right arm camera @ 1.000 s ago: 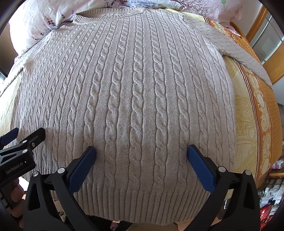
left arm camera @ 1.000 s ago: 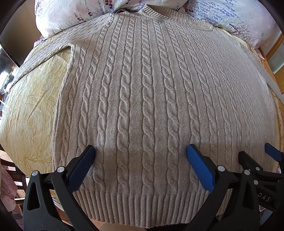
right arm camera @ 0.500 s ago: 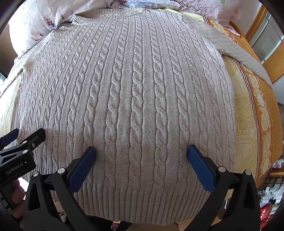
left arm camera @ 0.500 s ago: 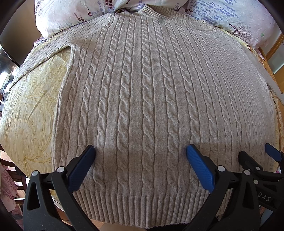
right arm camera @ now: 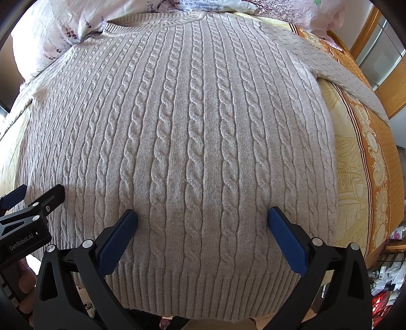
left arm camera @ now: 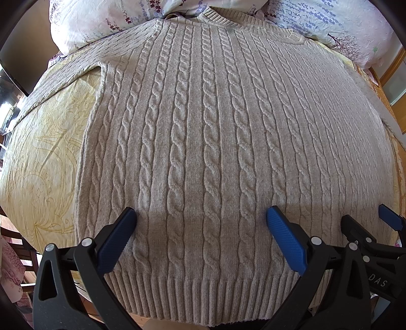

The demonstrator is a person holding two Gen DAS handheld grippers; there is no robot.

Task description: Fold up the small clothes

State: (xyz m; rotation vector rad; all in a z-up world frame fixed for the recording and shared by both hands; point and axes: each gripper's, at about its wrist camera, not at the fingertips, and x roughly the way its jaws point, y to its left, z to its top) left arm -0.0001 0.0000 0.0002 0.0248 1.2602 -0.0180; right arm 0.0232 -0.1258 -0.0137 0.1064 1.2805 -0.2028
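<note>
The sweater's (left arm camera: pixel 210 152) far ends are hard to follow: its collar (left arm camera: pixel 218 19) runs up against the floral pillows (left arm camera: pixel 101 22) at the head of the bed, and both sleeves stretch out sideways until the round edge of the lens cuts them off. The left sleeve (left arm camera: pixel 63 73) trails off to the left in the left wrist view; the right sleeve (right arm camera: pixel 342 73) trails off to the right in the right wrist view. The bottom corners of the hem (right arm camera: pixel 203 292) are covered by the black gripper frames, so the corners themselves cannot be seen.

The sweater is a beige cable knit, laid flat and face up on the bed, with raised rope-like columns running from collar to hem and a ribbed band along the bottom. Under it lies a pale yellow sheet (left arm camera: pixel 43 157) with a faint line pattern and, on the right side, an orange patterned border (right arm camera: pixel 375 165).

The left gripper (left arm camera: pixel 201 223) hangs over the lower part of the sweater with its jaws spread wide, its blue, finely textured pads (left arm camera: pixel 286 241) clear of the knit and holding nothing. The right gripper (right arm camera: pixel 203 223) does the same just beside it, jaws wide and empty. Whether any tip brushes the wool cannot be told.
</note>
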